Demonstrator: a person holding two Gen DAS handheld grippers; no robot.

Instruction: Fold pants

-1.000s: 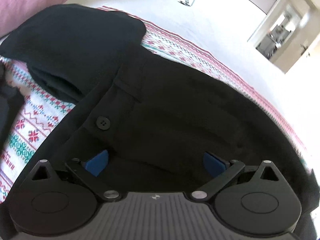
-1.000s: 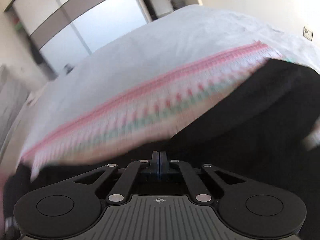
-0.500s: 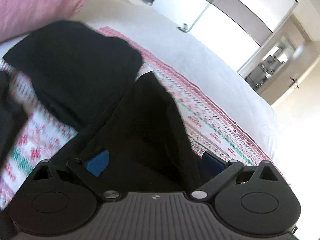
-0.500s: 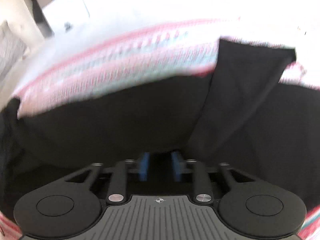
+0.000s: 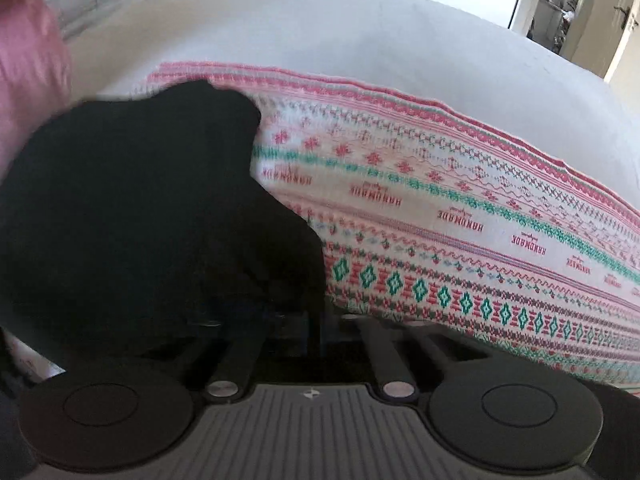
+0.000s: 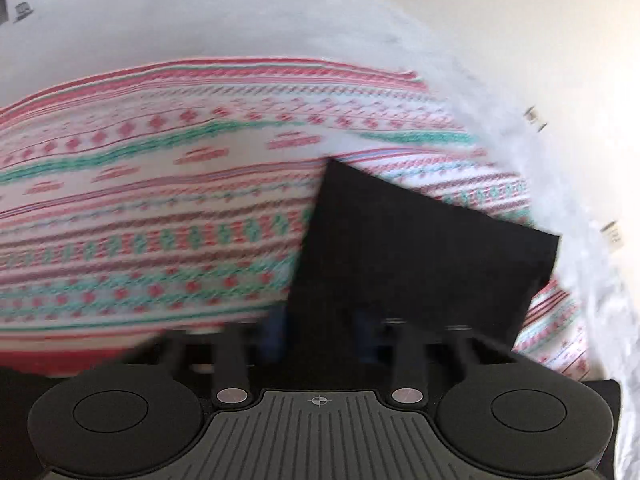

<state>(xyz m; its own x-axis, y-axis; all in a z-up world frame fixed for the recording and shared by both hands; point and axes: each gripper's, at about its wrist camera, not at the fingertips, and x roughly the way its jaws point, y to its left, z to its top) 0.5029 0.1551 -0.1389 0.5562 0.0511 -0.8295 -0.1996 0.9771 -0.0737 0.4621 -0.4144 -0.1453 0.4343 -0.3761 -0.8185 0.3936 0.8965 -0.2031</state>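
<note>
The black pants (image 5: 132, 216) lie bunched on a patterned red, green and white cloth (image 5: 460, 232) on a bed. In the left wrist view my left gripper (image 5: 308, 328) has its fingers drawn close together with black fabric at them. In the right wrist view a flat black pant leg end (image 6: 420, 248) lies on the cloth (image 6: 160, 200). My right gripper (image 6: 320, 340) is open, its blue-padded fingers (image 6: 276, 336) spread either side of that leg's near edge; the view is blurred.
A pink pillow (image 5: 28, 80) sits at the far left. Pale bedding (image 5: 360, 32) stretches beyond the cloth. A wardrobe and a doorway (image 5: 568, 8) stand at the back. The bed's right edge (image 6: 592, 264) drops off beside the leg end.
My left gripper has closed from wide open and moved off the waistband to the pile's right edge. My right gripper opened and let the leg drop flat on the cloth.
</note>
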